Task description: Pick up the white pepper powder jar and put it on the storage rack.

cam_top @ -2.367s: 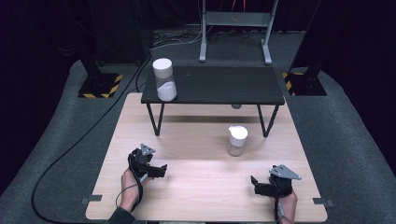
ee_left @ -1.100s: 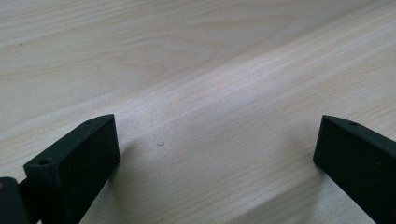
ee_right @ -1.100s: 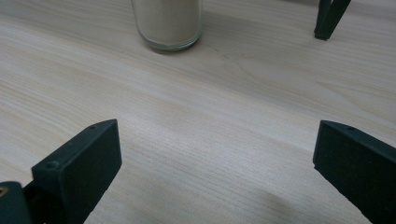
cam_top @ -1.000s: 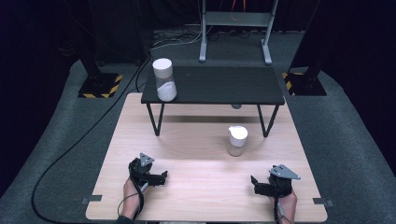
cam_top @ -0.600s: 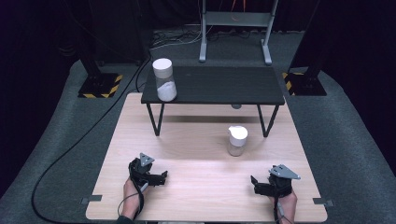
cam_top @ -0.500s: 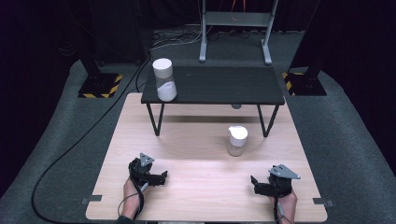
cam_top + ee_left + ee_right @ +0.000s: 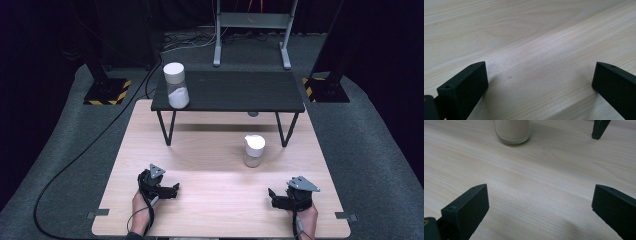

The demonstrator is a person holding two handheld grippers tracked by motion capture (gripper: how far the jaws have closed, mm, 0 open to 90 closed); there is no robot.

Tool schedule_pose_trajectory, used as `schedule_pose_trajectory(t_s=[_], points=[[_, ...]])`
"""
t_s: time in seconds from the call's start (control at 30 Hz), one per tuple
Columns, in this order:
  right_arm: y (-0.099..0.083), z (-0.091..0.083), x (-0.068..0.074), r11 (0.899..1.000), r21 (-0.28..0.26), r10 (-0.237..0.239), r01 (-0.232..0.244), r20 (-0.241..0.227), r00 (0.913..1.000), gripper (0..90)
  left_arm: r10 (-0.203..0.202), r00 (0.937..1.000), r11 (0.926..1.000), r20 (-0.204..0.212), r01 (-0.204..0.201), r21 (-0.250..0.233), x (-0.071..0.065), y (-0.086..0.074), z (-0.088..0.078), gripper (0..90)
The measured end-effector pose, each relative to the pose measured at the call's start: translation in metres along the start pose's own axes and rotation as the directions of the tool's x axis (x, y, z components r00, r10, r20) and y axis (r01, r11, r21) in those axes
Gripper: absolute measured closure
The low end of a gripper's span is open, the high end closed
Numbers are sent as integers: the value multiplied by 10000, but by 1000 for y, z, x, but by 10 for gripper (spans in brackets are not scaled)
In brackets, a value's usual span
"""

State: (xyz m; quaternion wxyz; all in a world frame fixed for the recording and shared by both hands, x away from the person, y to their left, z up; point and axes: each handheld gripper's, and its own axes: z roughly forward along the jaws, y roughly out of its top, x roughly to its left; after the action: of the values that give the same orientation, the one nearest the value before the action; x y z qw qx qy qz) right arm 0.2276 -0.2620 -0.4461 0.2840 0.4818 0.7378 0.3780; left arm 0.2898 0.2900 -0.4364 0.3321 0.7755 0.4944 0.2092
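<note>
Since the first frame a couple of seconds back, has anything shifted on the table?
The left gripper drew back a little toward the table's near edge. Both grippers are open and hold nothing. The right gripper, the small jar on the table and the big jar on the black shelf kept their places.

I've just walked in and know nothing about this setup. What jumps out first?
Two white-lidded jars catch the eye: a large jar on the left end of the small black table, and a smaller jar on the wooden table below. Nearer, the left gripper and right gripper rest there, jaws open.

Black tongs (image 7: pixel 175 189), grey plates, trailing cables
</note>
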Motion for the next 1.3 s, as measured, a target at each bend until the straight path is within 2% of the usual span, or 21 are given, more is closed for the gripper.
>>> schedule_pose_trajectory(t_s=[0.27, 0.37, 0.47, 0.6, 0.7, 0.97, 1.13, 1.3], points=[[8, 4, 9, 9987, 481, -202, 184, 374, 9991, 0, -30, 10000, 10000, -18, 30, 2, 0, 0, 0, 3], [11, 6, 17, 9976, 630, -332, 289, 691, 9971, 0, -28, 10000, 10000, -19, 28, -3, 0, 0, 0, 3], [19, 6, 16, 9975, 687, -186, 143, 618, 9979, 0, -30, 10000, 10000, -18, 30, -4, 0, 0, 0, 3], [36, 5, 11, 9995, 276, 128, -137, 326, 9994, 0, -29, 10000, 10000, -17, 29, -1, 0, 0, 0, 3], [54, 8, 9, 9995, 227, 238, -240, 112, 9997, 0, -28, 10000, 10000, -17, 28, 0, 0, 0, 0, 3], [97, 33, 15, 9990, 414, -134, 142, -192, 9997, 0, -28, 10000, 10000, -20, 28, 0, 0, 0, 0, 3], [112, 52, 20, 9982, 523, -288, 306, -350, 9990, 0, -25, 10000, 10000, -18, 25, 1, 0, 0, 0, 3], [119, 72, 21, 9971, 709, -257, 290, -469, 9986, 0, -27, 10000, 10000, -19, 27, 1, 0, 0, 0, 3]])
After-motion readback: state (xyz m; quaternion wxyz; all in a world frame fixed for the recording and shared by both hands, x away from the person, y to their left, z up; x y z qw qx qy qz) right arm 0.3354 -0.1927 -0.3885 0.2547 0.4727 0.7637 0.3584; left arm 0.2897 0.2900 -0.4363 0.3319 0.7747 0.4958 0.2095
